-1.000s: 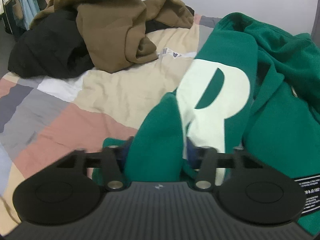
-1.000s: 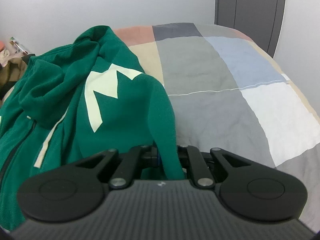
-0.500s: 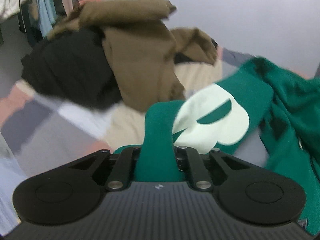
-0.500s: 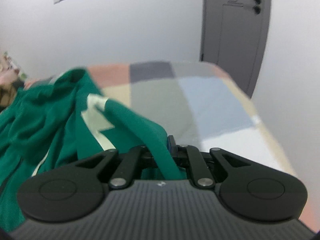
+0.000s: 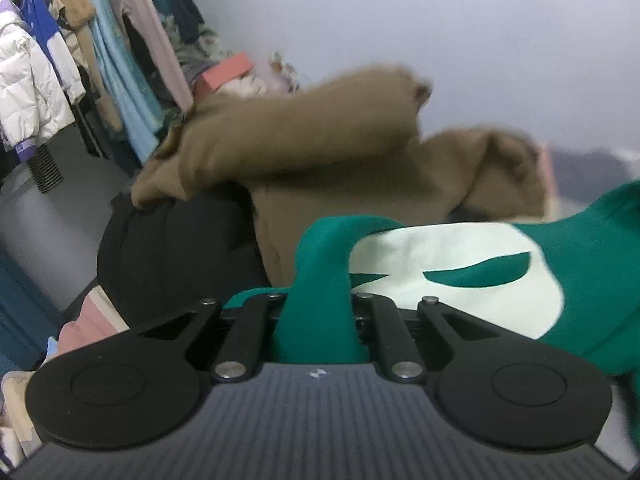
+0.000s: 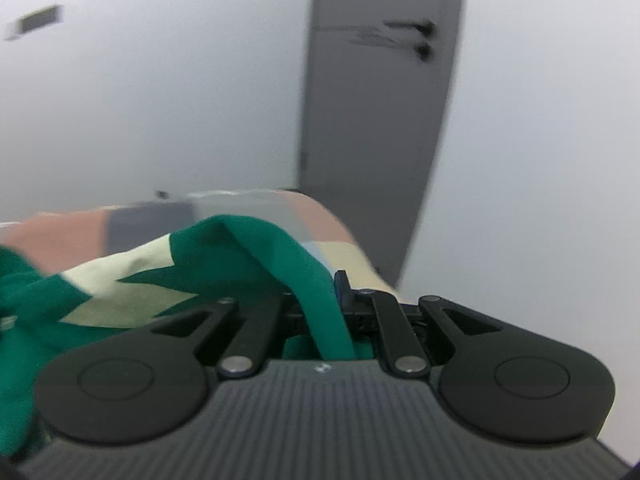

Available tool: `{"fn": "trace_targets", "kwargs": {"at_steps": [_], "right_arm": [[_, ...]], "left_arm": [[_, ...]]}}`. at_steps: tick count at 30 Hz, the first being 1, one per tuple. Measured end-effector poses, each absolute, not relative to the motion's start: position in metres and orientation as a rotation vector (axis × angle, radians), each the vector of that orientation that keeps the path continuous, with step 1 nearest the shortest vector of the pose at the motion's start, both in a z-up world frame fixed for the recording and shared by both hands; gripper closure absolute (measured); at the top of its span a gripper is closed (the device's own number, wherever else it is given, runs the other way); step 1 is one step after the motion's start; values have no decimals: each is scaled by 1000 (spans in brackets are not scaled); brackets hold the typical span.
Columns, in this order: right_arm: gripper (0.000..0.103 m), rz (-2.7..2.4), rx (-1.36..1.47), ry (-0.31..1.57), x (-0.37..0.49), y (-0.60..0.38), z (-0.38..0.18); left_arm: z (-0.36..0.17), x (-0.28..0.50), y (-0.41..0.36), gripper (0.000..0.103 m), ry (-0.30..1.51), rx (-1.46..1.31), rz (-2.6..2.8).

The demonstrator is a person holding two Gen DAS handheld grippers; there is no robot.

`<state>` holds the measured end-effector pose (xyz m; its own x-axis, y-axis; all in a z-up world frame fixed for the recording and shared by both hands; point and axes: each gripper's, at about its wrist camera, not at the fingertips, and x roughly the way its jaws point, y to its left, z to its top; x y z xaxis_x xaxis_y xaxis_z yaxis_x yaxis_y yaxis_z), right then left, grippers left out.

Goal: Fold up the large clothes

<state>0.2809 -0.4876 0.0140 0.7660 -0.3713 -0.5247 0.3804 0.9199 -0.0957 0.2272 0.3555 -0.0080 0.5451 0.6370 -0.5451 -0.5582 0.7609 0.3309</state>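
A green sweatshirt (image 5: 592, 256) with pale cream lettering is lifted off the bed. My left gripper (image 5: 320, 312) is shut on a fold of its green cloth, which rises between the jaws. My right gripper (image 6: 326, 308) is shut on another green fold of the same sweatshirt (image 6: 208, 256), with the cream print to its left. The cloth hides the fingertips in both views.
A brown garment (image 5: 320, 152) and a black garment (image 5: 172, 248) are heaped on the bed ahead of the left gripper. A rack of hanging clothes (image 5: 80, 52) stands at the left. The patchwork bedspread (image 6: 132, 224) and a grey door (image 6: 380, 100) lie ahead of the right gripper.
Both grippers have risen and tilted up with the green sweatshirt held. The bed has dropped low in both views; the wall, rack and door now fill them.
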Motion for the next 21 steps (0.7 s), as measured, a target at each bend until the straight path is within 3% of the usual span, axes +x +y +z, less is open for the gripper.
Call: {"fn": "trace_targets", "kwargs": {"at_steps": [6, 12, 14, 15, 16, 17, 18, 19, 21], "right_arm": [[94, -504, 66, 669, 316, -535, -67], [94, -495, 50, 667, 325, -542, -108], [92, -491, 68, 650, 320, -539, -105], [91, -485, 85, 643, 316, -540, -102], [87, -479, 107, 639, 308, -540, -98], [81, -471, 135, 632, 302, -541, -93], [59, -460, 169, 629, 295, -539, -87], [39, -449, 194, 628, 288, -538, -82], [32, -423, 207, 598, 270, -528, -67]], "left_arm": [[-66, 246, 372, 84, 707, 144, 770], [-69, 252, 367, 81, 713, 167, 779], [-60, 244, 366, 71, 715, 133, 777], [-57, 239, 364, 59, 727, 111, 768], [-55, 235, 362, 51, 739, 91, 756], [-51, 228, 358, 38, 746, 73, 745], [-47, 221, 354, 30, 744, 56, 732], [-43, 213, 348, 29, 738, 30, 703], [-34, 195, 334, 28, 731, -7, 657]]}}
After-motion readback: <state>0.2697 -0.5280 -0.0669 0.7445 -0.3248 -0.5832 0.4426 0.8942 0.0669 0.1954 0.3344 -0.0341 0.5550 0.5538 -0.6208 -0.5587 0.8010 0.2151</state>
